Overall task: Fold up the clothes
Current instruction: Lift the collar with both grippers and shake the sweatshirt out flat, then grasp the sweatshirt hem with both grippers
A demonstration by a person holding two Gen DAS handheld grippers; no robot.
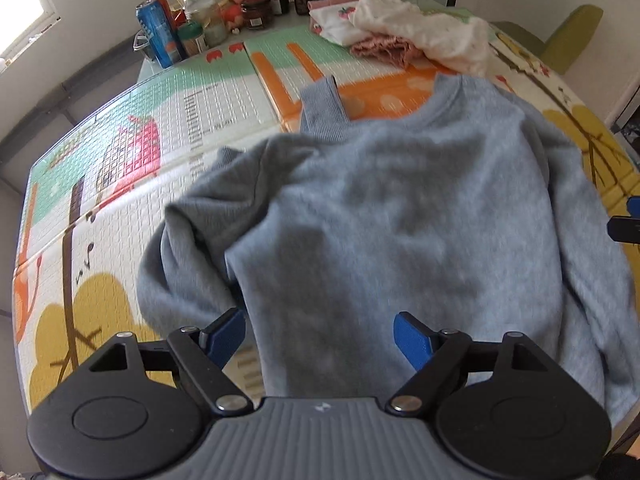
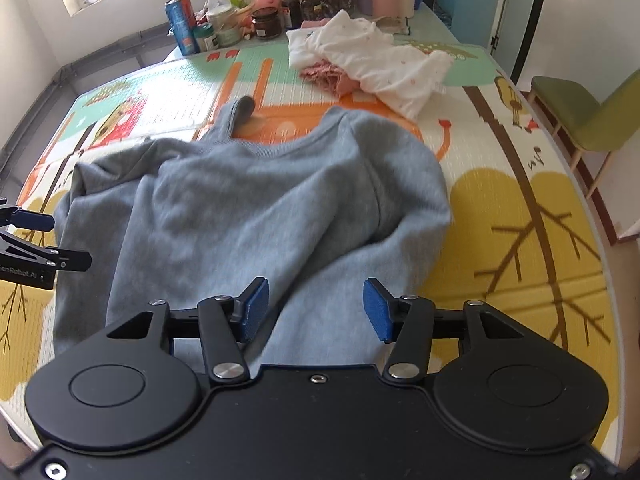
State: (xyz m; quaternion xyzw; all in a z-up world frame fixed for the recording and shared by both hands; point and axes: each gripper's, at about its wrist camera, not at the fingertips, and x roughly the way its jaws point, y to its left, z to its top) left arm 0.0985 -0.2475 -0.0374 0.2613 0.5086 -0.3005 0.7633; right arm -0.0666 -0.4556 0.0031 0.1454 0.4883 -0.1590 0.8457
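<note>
A grey-blue sweatshirt (image 1: 400, 216) lies spread on a cartoon-printed play mat (image 1: 120, 152), its long axis running from the near edge toward the far clutter, neckline (image 2: 304, 140) pointing away from the cameras and hem nearest them. One ribbed cuff (image 1: 322, 108) juts past the collar on the left side; the left sleeve is bunched beside the body. The left gripper (image 1: 320, 340) hangs over the hem, jaws spread wide, holding nothing. The right gripper (image 2: 316, 308) hangs likewise over the hem's right part, jaws parted and empty. Beyond the sweatshirt sits a heap of white and pink clothes (image 2: 372, 64), then a blue can (image 2: 182, 24), jars and bottles below a bright window. A green chair (image 2: 580, 120) stands at the right. The sweatshirt is motion-blurred, and its near hem is hidden behind the gripper bodies.
</note>
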